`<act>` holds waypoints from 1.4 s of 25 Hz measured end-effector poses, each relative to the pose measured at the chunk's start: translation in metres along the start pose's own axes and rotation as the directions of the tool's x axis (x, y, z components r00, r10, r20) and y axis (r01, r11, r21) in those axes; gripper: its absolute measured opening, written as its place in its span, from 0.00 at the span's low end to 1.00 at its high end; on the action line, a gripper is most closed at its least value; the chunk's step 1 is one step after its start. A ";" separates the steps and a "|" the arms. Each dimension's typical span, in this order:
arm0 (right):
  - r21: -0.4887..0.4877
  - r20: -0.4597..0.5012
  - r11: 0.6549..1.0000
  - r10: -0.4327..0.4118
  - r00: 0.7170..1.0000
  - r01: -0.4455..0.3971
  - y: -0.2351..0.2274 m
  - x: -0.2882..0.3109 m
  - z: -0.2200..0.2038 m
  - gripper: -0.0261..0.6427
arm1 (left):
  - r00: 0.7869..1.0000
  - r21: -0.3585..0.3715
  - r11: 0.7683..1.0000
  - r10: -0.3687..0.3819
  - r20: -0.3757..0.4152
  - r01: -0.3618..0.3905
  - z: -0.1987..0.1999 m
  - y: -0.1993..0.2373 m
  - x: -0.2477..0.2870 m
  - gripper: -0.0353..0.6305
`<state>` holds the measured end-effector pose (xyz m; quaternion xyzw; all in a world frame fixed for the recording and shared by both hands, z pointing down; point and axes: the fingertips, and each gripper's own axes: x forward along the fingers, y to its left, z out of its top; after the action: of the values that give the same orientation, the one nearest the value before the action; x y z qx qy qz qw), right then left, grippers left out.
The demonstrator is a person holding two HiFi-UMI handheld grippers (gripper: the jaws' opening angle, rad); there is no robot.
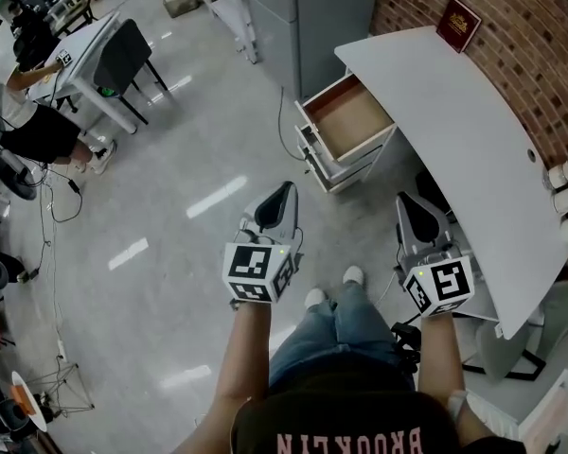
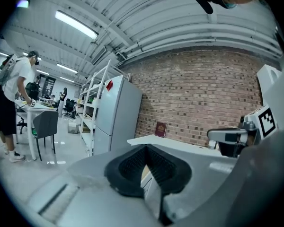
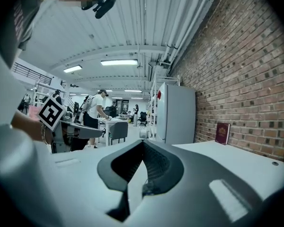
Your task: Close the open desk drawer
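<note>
Both arms reach forward, the left gripper (image 1: pixel 276 200) and right gripper (image 1: pixel 415 208) nearly level, jaws pressed together, empty. Ahead, the wooden drawer (image 1: pixel 348 121) stands pulled out beneath the white counter (image 1: pixel 454 130).

White desk (image 1: pixel 454 130); tan drawer (image 1: pixel 348 121) interior; red brick wall (image 1: pixel 535 26); maroon book (image 1: pixel 458 24).
</note>
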<state>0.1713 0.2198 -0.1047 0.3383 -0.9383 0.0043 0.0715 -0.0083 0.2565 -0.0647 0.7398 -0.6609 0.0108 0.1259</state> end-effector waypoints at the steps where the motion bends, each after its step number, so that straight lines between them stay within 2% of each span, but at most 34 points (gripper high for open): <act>1: 0.000 -0.008 1.000 -0.004 1.000 0.004 -0.002 0.002 -0.002 0.03 | 1.000 -0.016 1.000 -0.004 -0.012 0.004 -0.002 0.001 0.003 0.05; 4: -0.012 -0.027 1.000 -0.015 1.000 0.014 -0.012 0.010 -0.009 0.03 | 0.999 -0.040 0.999 -0.015 -0.028 0.014 -0.006 0.005 0.013 0.05; 8: -0.026 -0.028 0.999 -0.020 0.999 0.019 -0.030 0.025 -0.014 0.03 | 0.999 -0.028 0.999 -0.020 -0.028 0.019 -0.003 0.014 0.031 0.05; 14: -0.094 -0.028 0.995 0.030 0.999 -0.032 -0.058 0.064 -0.017 0.03 | 0.999 0.006 1.000 -0.010 -0.035 0.011 0.010 0.034 0.069 0.05; 21: -0.151 -0.016 0.979 0.139 0.990 -0.140 -0.091 0.136 -0.017 0.03 | 0.998 0.024 0.999 -0.022 -0.057 0.023 0.024 0.057 0.135 0.05; 25: -0.120 0.030 0.981 0.158 0.987 -0.153 -0.120 0.176 -0.025 0.03 | 0.997 0.021 1.000 -0.019 -0.069 0.021 0.016 0.073 0.182 0.05; 29: -0.144 0.020 0.964 0.228 0.973 -0.223 -0.137 0.211 -0.039 0.04 | 0.995 0.010 0.999 -0.037 -0.098 0.039 0.006 0.077 0.225 0.05; 31: -0.125 0.018 0.962 0.248 0.969 -0.244 -0.142 0.226 -0.050 0.03 | 0.994 0.015 0.999 -0.036 -0.103 0.038 0.002 0.082 0.241 0.05; 33: -0.086 0.015 0.969 0.235 0.972 -0.233 -0.146 0.238 -0.062 0.04 | 0.993 0.010 0.999 -0.042 -0.114 0.044 -0.003 0.085 0.253 0.05; 35: -0.024 0.002 0.983 0.181 0.983 -0.181 -0.150 0.243 -0.072 0.03 | 0.989 0.002 0.999 -0.050 -0.136 0.051 -0.011 0.088 0.259 0.05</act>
<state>0.0913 -0.0455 -0.0060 0.2506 -0.9653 -0.0011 0.0727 -0.0606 -0.0019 0.0079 0.7542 -0.6317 0.0598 0.1688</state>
